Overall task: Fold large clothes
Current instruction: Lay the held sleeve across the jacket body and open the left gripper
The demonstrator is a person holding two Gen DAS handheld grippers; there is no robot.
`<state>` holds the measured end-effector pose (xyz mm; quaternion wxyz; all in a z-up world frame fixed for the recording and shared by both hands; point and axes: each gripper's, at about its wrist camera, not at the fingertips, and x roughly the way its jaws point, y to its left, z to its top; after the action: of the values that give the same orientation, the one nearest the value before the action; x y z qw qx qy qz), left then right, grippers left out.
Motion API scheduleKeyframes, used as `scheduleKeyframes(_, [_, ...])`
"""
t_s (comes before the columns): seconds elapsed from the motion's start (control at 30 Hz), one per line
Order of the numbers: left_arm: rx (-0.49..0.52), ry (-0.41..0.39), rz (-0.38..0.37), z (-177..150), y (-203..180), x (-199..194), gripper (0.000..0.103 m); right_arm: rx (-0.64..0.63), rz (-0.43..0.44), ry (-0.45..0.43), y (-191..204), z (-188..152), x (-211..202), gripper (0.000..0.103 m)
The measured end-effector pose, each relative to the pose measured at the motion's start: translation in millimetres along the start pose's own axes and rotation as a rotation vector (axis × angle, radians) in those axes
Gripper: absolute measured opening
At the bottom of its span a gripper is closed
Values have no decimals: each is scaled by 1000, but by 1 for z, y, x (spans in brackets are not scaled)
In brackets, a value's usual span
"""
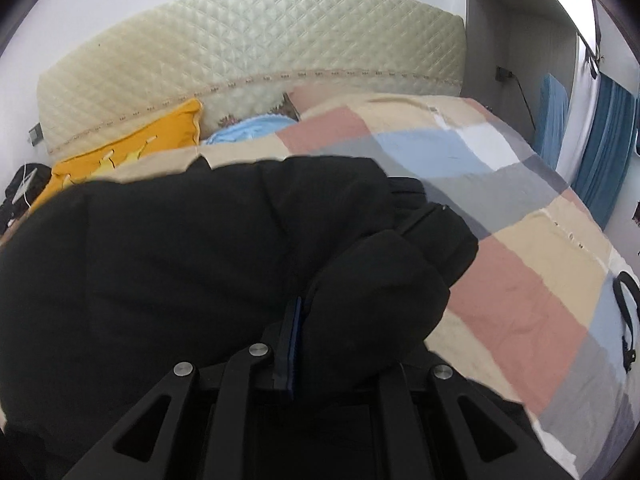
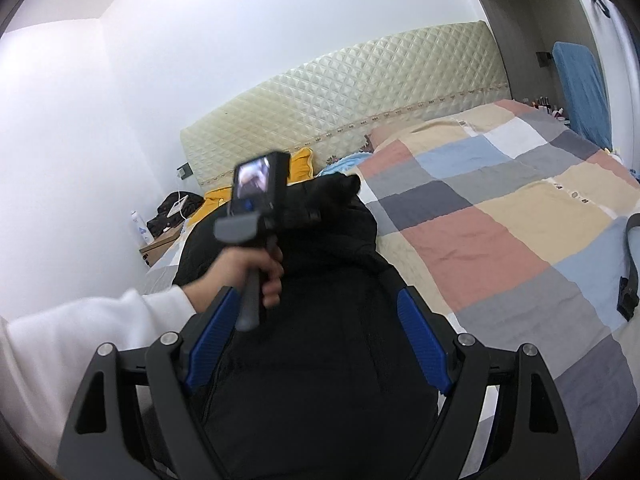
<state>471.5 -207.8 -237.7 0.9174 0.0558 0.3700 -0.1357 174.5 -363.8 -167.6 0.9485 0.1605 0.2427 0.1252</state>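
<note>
A large black padded garment (image 1: 180,248) lies heaped on the left side of a bed with a patchwork quilt (image 1: 520,264). My left gripper (image 1: 306,316) is shut on a thick fold of that black fabric. One blue pad (image 1: 294,340) shows; the bulging cloth hides the other. In the right wrist view the garment (image 2: 320,360) stretches away under my right gripper (image 2: 316,320). Its blue pads (image 2: 424,340) stand wide apart, open, above the cloth and pressing nothing. A person's hand (image 2: 260,276) in a white sleeve holds the left gripper's handle over the garment's far end.
A quilted cream headboard (image 1: 248,40) backs the bed, with a yellow pillow (image 1: 132,148) and a light blue pillow (image 1: 248,132) against it. A black strap (image 1: 626,312) lies on the quilt at right. A nightstand (image 2: 160,246) with a bottle stands left of the bed. Blue curtains (image 1: 604,148) hang at right.
</note>
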Motion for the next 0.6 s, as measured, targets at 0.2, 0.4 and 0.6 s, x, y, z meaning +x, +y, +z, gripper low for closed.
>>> scheduleKeyframes(0.2, [48, 58, 15, -10, -1, 26, 11, 10, -16, 8, -3, 0, 6, 82])
scheduleKeyframes(0.4, [77, 54, 6, -10, -1, 17, 15, -4, -62, -32, -2, -1, 8, 82])
scheduleKeyframes(0.6, [55, 7, 56, -15, -3, -14, 27, -33, -88, -37, 1, -5, 13, 82])
